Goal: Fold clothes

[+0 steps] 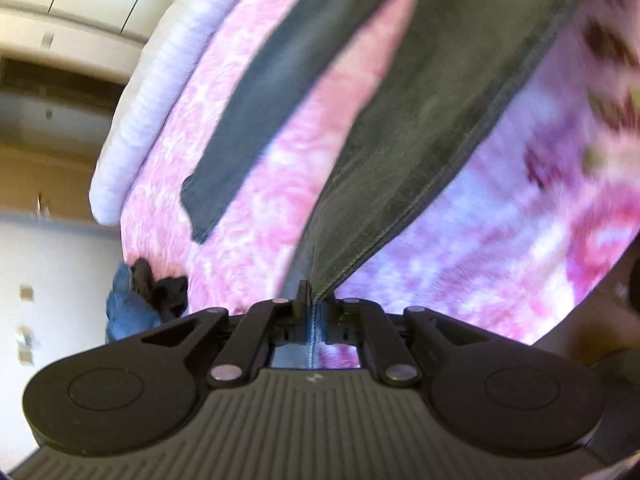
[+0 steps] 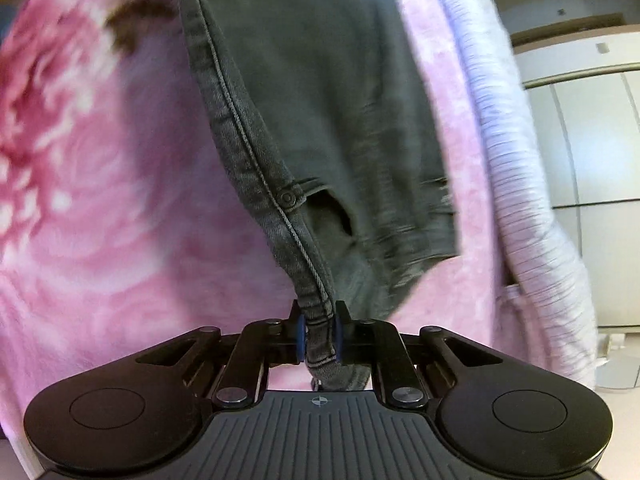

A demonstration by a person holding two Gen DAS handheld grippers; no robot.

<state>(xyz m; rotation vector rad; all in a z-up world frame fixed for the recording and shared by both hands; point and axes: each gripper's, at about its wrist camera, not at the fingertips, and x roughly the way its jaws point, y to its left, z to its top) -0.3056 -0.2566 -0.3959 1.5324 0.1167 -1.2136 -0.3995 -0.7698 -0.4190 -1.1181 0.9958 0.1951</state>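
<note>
A pair of dark grey jeans point(image 1: 420, 112) hangs stretched over a pink floral blanket point(image 1: 280, 208). My left gripper point(image 1: 316, 300) is shut on a seamed edge of the jeans, which run up and away from it. One trouser leg point(image 1: 248, 120) trails to the left over the blanket. In the right wrist view my right gripper point(image 2: 319, 332) is shut on the waistband corner of the jeans point(image 2: 320, 120), just below a pocket with a rivet point(image 2: 287, 198). The pink blanket point(image 2: 120, 200) lies behind them.
A white ribbed quilt point(image 1: 160, 92) borders the blanket; it also shows in the right wrist view point(image 2: 520, 160). A heap of blue and black clothes point(image 1: 140, 296) lies at the bed's edge. White cupboard doors point(image 2: 592, 140) stand at the right.
</note>
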